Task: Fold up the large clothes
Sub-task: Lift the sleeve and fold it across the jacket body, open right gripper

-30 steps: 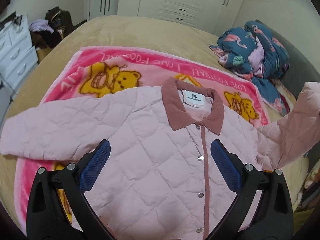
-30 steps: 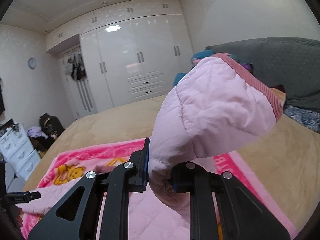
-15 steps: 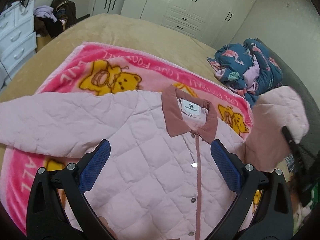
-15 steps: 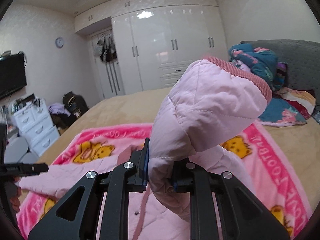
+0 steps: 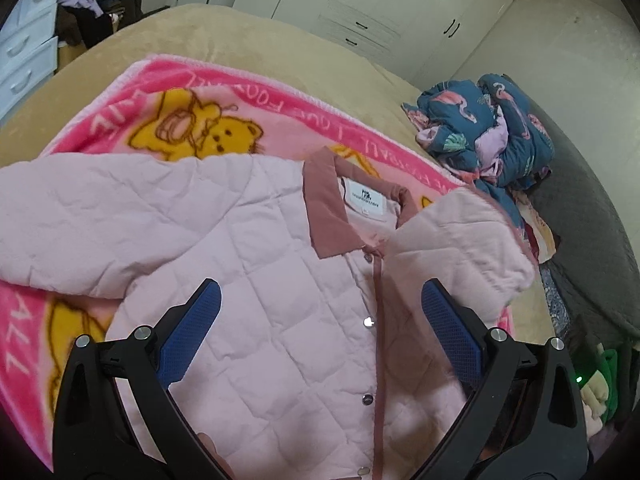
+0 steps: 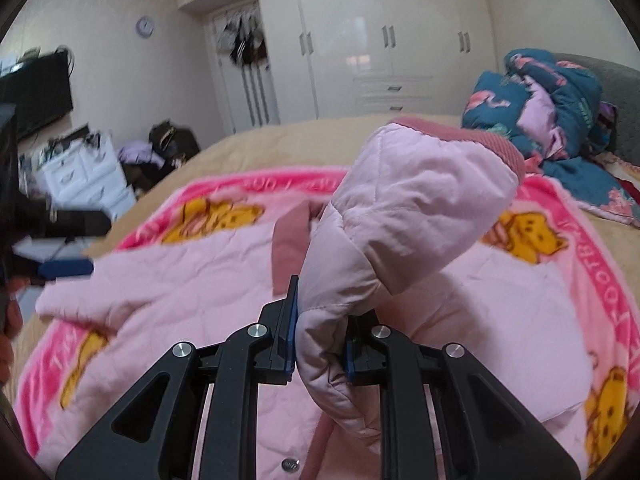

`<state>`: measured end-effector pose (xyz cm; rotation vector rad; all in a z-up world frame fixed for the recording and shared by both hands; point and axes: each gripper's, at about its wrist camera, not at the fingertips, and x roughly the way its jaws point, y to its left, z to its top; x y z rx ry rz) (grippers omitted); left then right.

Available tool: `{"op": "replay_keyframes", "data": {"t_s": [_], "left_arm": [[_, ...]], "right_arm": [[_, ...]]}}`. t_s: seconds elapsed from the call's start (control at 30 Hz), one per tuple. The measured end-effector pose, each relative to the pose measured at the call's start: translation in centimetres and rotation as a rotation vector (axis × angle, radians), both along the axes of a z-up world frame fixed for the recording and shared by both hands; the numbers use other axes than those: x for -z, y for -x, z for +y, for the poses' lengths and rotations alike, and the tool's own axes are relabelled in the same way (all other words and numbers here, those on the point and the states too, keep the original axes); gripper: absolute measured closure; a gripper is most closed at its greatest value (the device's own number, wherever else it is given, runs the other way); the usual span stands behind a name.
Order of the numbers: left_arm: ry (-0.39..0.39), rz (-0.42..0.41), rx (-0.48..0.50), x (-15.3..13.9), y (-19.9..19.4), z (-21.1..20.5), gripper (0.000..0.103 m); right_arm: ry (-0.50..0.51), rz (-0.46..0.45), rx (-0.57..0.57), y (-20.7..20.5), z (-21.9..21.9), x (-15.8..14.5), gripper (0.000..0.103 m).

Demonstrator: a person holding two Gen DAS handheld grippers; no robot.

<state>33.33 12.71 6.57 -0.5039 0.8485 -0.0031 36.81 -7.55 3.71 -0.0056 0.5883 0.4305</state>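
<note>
A pale pink quilted jacket with a dusty-rose collar lies front up on a pink bear-print blanket on the bed. My right gripper is shut on the jacket's right sleeve, holding it raised and folded inward over the jacket's front; the sleeve also shows in the left wrist view. My left gripper is open and empty, hovering above the jacket's chest. It also shows blurred at the left of the right wrist view. The other sleeve lies spread out to the left.
A heap of dark blue flamingo-print clothes lies at the far right of the tan bed. A grey headboard runs along the right. White drawers and wardrobes stand beyond the bed.
My right gripper has carried the sleeve leftward and lower, from beside the bed's right side to over the jacket's front. My left gripper has shifted slightly right and stayed open.
</note>
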Motion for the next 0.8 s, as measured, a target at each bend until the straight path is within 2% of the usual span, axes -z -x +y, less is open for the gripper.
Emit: {"op": "replay_keyframes", "data": {"t_s": [0.2,0.47,0.57,0.63,0.7,0.8], "left_arm": [[0.046,0.034,0.013,1.5,-0.2,0.2,0.009],[0.169,0.034,-0.008,2.6,0.4,1.8,0.009],[0.197,0.056,-0.014,3.4,0.4,1.9,0.009],[0.197,0.084,-0.012,4.2,0.3,1.9,0.009],[0.209,0.115,-0.001,5.3,0.2,1.6,0.009],[0.230,0.162,0.015,7.2,0.2,1.3,0.009]], "right_arm": [[0.071,0.064,-0.076,0.8,2.9,3.8,0.086],[0.163,0.123,-0.186,1.9,5.7,6.3,0.072],[0.157,0.165,-0.223,2.2,6.3,7.0,0.060],[0.150,0.179,-0.242,2.6,6.5,7.1,0.044],[0.137,0.203,-0.271,3.2,6.5,7.1,0.034],[0.112,0.209,-0.288,4.2,5.7,6.5,0.025]]}}
